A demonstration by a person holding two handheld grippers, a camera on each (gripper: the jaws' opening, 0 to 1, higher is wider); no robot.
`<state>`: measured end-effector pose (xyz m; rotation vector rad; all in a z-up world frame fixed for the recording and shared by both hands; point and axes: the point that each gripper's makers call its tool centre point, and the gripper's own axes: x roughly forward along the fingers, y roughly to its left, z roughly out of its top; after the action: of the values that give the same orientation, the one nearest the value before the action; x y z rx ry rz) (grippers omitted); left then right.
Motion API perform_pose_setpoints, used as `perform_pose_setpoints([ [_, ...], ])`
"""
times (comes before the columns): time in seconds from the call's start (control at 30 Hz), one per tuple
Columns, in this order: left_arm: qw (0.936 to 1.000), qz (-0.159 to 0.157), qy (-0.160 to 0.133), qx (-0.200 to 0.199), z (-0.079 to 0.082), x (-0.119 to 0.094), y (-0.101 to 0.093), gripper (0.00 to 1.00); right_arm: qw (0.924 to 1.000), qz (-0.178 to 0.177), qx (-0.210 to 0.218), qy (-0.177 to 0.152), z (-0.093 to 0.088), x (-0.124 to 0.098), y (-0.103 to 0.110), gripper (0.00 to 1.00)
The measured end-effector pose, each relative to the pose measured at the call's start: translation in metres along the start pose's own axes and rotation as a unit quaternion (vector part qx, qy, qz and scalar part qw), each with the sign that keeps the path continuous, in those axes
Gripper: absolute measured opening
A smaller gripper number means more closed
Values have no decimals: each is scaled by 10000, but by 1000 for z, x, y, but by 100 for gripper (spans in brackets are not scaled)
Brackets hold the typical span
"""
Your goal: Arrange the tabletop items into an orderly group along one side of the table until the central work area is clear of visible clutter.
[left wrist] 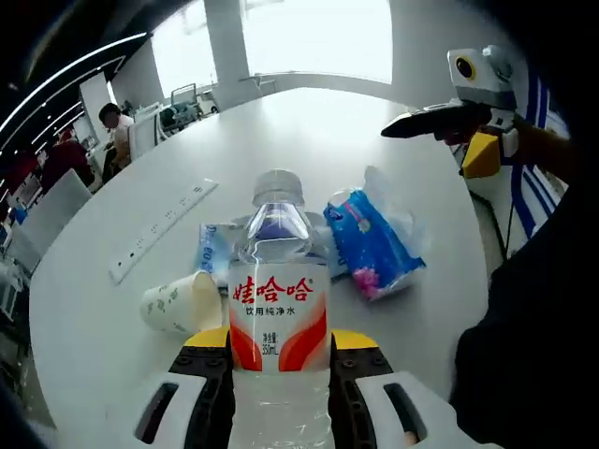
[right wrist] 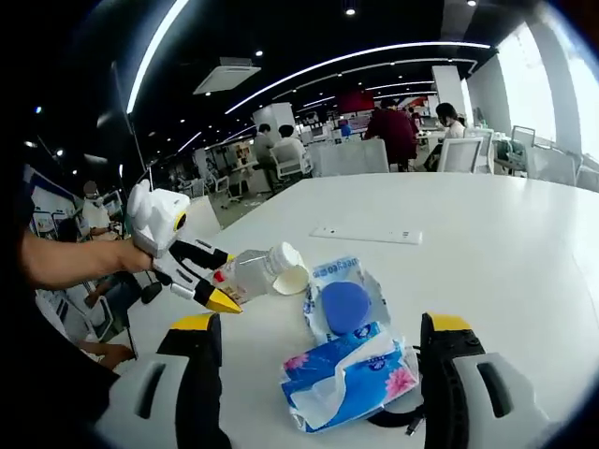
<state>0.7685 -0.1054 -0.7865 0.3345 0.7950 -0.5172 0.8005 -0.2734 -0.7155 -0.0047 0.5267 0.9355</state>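
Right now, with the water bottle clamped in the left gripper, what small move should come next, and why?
Probably carry the water bottle toward one table edge and set it upright. The left gripper is shut on it, while the paper cup lies tipped and the blue tissue pack sits mid-table. The right gripper is open over that pack, so it could likely close on it afterwards.

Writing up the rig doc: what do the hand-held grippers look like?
Both match: left hand-held gripper and right hand-held gripper have white bodies with dark slots, black jaws and yellow tips. A white and blue striped sleeve shows behind the right one in the left gripper view.
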Motion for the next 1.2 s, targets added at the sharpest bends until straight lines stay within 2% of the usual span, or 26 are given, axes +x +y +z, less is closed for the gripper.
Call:
perform_pose_setpoints([
  [0.23, 9982, 197, -447, -342, 15, -13, -5, 34, 9996, 65, 106, -263, 20, 8, 7, 79],
  [0.4, 9963, 343, -672, -412, 26, -23, -12, 34, 9985, 221, 216, -457, 35, 14, 18, 75],
  [0.47, 9945, 387, -868, -451, 30, -27, -13, 34, 9979, 282, 240, -539, 42, 19, 24, 73],
  [0.77, 9886, 608, -1272, -529, 44, -40, -26, 34, 9948, 626, 425, -677, 57, 35, 53, 62],
  [0.9, 9848, 725, -1447, -627, 46, -44, -25, 34, 9915, 749, 671, -825, 67, 38, 60, 55],
  [1.03, 9835, 817, -1501, -596, 50, -50, -30, 34, 9849, 988, 1063, -947, 76, 42, 66, 51],
  [1.2, 9811, 858, -1625, -604, 55, -54, -36, 35, 9799, 1145, 1272, -1023, 83, 46, 71, 45],
])
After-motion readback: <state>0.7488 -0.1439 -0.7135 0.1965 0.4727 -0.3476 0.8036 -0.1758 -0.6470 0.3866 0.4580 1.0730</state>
